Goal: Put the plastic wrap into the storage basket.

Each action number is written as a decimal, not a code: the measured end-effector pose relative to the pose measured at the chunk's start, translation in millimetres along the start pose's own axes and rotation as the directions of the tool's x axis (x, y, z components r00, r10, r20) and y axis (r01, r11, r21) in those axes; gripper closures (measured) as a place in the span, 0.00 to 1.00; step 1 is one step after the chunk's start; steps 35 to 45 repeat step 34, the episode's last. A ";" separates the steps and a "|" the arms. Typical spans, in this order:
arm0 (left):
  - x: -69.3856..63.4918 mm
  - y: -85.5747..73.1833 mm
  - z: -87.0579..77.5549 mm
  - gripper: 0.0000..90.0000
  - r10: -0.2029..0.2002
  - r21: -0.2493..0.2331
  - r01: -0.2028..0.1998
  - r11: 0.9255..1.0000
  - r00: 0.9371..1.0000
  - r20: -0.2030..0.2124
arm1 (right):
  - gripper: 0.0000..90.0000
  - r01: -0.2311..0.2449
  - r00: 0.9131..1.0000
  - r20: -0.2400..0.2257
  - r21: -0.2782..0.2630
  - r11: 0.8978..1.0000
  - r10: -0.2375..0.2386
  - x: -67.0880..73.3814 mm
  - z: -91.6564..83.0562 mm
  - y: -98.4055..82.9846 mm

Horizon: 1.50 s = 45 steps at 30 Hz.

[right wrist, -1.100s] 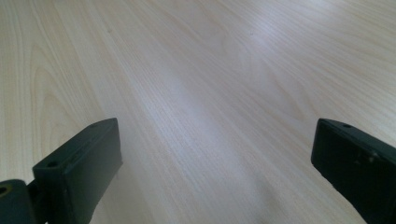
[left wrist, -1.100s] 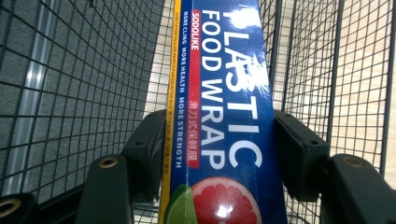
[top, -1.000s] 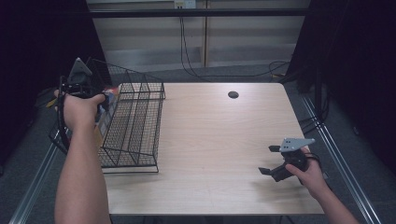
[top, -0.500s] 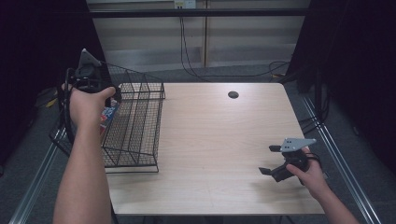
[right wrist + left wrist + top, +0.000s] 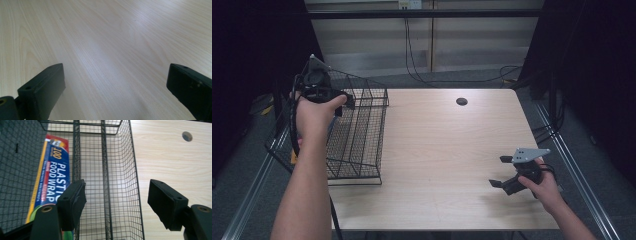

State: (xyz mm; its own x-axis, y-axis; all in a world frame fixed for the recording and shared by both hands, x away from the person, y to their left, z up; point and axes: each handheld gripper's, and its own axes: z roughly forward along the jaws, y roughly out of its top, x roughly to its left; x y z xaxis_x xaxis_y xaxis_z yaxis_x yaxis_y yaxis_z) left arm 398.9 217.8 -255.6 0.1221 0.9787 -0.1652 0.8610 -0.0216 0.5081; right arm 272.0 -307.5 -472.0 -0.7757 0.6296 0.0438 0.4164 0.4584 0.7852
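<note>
At upper left of the high view, my left claw (image 5: 346, 101) has just been opening, nothing between its jaws; the printed cardboard plastic wrap box (image 5: 51, 172) already lies released inside the black wire basket (image 5: 362, 150). At lower right, my right claw (image 5: 502, 172) rests wide on the smooth wood-grain table (image 5: 447, 150).

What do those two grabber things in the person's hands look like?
Both are black tools with two blocky, flat-faced black jaws. The right gripper carries a grey three-cornered plate with small holes on top. The left gripper has one too, and a black cable hangs from it. The person's forearms are bare, no sleeves or gloves.
</note>
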 end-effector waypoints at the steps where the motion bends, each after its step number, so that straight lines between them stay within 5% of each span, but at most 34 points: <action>1: -1.0 -0.6 0.5 0.32 0.007 -0.005 -0.007 1.000 1.000 0.006 | 0.02 0.001 1.000 -0.001 0.000 1.000 -0.001 0.1 -0.1 0.1; 14: -21.7 -12.1 11.0 0.28 0.067 -0.019 -0.065 0.998 0.994 0.084 | 0.02 0.000 1.000 0.011 -0.005 1.000 0.000 0.7 -1.2 0.3; 28: -37.9 -31.9 37.6 0.23 0.127 -0.011 -0.127 0.992 0.979 0.159 | 0.02 -0.002 1.000 0.005 -0.001 1.000 0.002 1.1 0.1 -0.9; 34: -44.6 -40.7 47.7 0.19 0.152 -0.024 -0.150 0.988 0.968 0.201 | 0.02 -0.007 1.000 0.007 0.002 1.000 0.007 0.7 0.5 -1.4; 45: -44.6 -40.7 47.7 0.19 0.152 -0.024 -0.150 0.988 0.968 0.201 | 0.02 -0.007 1.000 0.007 0.002 1.000 0.007 0.7 0.5 -1.4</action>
